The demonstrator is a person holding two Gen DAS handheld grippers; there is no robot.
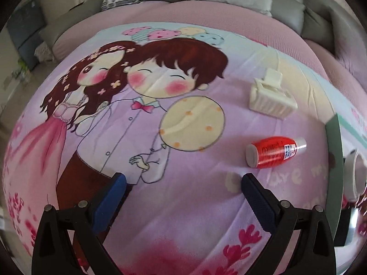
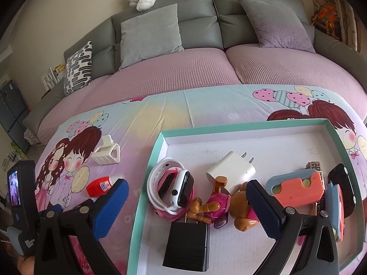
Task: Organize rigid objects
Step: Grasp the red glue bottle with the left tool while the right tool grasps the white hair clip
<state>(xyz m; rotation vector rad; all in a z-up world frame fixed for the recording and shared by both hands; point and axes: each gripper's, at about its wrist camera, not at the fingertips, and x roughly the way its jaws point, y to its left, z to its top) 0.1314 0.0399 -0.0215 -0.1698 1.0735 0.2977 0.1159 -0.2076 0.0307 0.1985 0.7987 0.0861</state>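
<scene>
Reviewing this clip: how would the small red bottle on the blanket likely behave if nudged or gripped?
The red bottle lies on its side and bulges like a barrel, so a nudge would probably roll it. Its glossy, curved body may slip between pads. It looks rigid and probably light.

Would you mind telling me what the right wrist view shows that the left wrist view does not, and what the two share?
Only the right wrist view shows the inside of the tray: a white charger, black charger, watches and a toy dog, plus the open right gripper. Only the left wrist view shows the open left gripper's fingertips. Both show the red bottle and the white clip lying on the cartoon blanket, outside the tray.
</scene>
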